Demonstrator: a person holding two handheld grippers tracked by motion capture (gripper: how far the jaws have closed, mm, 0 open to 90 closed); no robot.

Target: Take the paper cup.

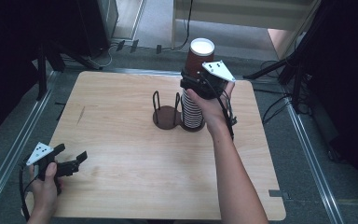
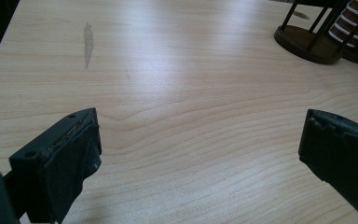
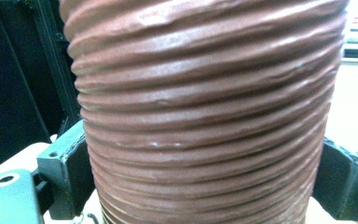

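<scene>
A: The right gripper has its jaws clamped on the ribbed brown cup, held above the stack of cups in the wire holder mid-table.

B: My advice: keep it upright and squeeze gently (that paper wall looks crushable).

A: And the left gripper?

B: Jaws wide apart, empty, hovering over the table at its near-left corner.

The person's right arm stretches forward over the table, hand wrapped around the right gripper, its jaws clamped on either side of a ribbed brown cup held aloft. The left hand sits low at the near left corner, holding the left gripper with jaws spread wide, nothing between them.
</scene>
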